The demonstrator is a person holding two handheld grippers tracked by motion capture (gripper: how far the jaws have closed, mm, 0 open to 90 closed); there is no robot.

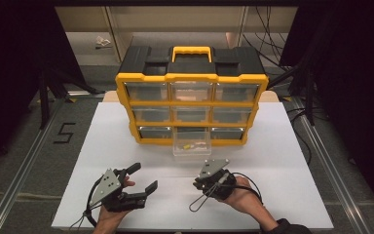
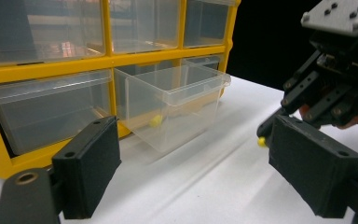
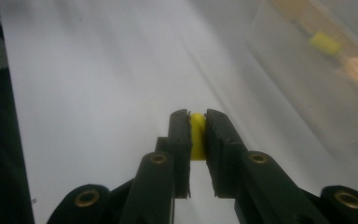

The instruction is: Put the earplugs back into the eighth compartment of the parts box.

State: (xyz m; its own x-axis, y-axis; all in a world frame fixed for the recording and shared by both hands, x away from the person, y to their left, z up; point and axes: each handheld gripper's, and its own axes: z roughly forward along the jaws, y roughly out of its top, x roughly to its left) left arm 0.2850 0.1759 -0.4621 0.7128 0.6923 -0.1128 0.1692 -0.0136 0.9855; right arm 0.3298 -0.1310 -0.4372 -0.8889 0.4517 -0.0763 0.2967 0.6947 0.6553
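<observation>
Drawer cabinet [image 1: 191, 95] at back centre of table [image 1: 282, 161], bottom-middle drawer [image 1: 191, 144] pulled forward, small piece [image 2: 155, 121] inside, left gripper [image 1: 143, 178] front left, right gripper [image 1: 196, 184] front right, small part [image 3: 197, 135] between its jaws

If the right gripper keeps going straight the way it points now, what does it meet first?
Likely the pulled-out clear drawer of the yellow organizer. The right gripper, shut on a small yellow piece, points across bare white table towards it, though depth is unclear.

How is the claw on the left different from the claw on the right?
The left claw stands wide open with nothing in it; the right claw is shut on a small yellow piece. The left claw sits farther from the pulled-out clear drawer than the right. Both have black jaws.
</observation>
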